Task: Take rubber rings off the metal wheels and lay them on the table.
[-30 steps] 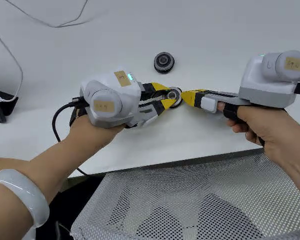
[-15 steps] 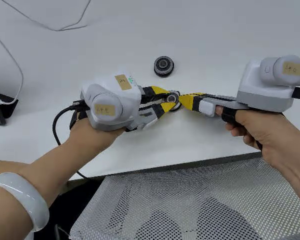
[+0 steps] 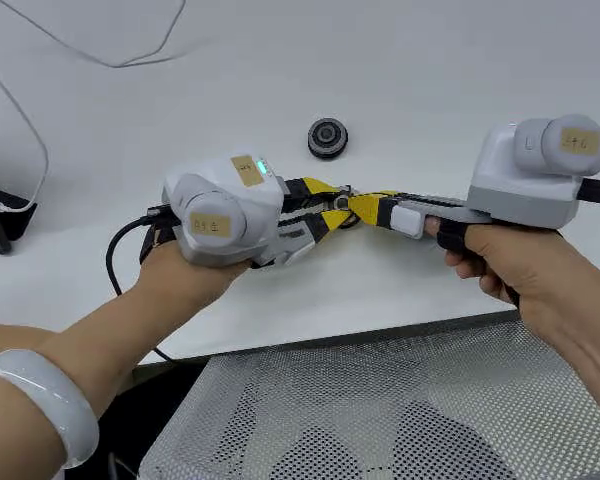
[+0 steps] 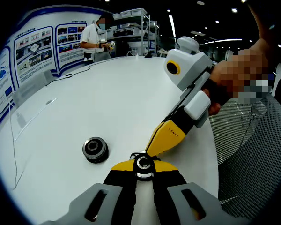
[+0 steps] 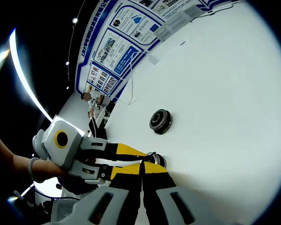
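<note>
The left gripper clamps a small metal wheel just above the white table, steadying it for stripping. The right gripper, jaws together, seems to pinch its black rubber ring, though the contact is obscured. A second ringed wheel waits beyond on the table.

The counter is white, the far wheel black, the held wheel silver-black; left claw and right claw are yellow-black.
</note>
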{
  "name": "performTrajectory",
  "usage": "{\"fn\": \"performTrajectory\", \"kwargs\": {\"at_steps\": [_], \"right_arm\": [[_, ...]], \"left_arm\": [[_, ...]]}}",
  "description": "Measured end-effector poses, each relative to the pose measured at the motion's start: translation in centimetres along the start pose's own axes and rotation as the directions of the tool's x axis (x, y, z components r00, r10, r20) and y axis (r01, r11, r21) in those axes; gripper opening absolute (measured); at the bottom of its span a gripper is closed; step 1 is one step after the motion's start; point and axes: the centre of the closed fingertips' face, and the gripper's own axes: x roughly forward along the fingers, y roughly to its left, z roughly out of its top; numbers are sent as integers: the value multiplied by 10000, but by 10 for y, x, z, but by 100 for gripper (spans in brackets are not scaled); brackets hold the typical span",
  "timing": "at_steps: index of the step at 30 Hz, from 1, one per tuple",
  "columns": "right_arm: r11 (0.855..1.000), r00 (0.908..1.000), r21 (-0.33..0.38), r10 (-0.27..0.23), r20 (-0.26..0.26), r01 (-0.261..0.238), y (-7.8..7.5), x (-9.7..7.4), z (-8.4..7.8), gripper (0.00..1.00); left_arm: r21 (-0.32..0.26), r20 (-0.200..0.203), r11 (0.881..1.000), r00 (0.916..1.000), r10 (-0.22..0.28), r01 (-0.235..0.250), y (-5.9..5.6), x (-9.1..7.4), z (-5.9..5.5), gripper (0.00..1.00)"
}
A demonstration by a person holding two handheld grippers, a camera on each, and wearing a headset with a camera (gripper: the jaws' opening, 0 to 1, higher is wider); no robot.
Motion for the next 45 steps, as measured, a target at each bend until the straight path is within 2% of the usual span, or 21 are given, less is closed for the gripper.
{"fn": "performTrajectory", "kwargs": {"at_steps": [13,17,23,29,35,36,38,41,45], "right_arm": [[9996,9997,145,231,23,-232,5,-2,1,1],[9996,9999,236,142,94,-144,2,-1,1,1],[9994,9998,324,131,174,-137,1,-1,3,1],[9993,9998,370,29,187,-36,-2,-1,2,1],[9992,9999,409,13,167,-20,-2,-1,1,1],[9991,9998,420,16,181,-24,-2,-1,2,1],[9992,9999,401,16,162,-22,-1,-1,2,1],[9991,9999,412,48,162,-55,0,-1,2,1],[9990,9997,432,105,209,-114,3,-2,4,1]], "left_arm": [[20,-38,10000,10000,-2,2,0,0,0,12],[-116,-67,9999,9999,-112,112,1,1,1,12],[-486,47,9986,9997,-220,222,2,0,2,14],[-482,197,9983,9993,-318,327,1,-4,3,15],[-450,379,9986,9989,-275,292,-2,-11,6,25],[-447,377,9988,9991,-202,218,-1,-11,6,29],[-515,307,9986,9995,-112,128,0,-13,3,35],[-559,88,9984,9999,-52,57,2,-17,-6,34],[-684,50,9976,10000,65,-62,5,-21,-12,36]]}}
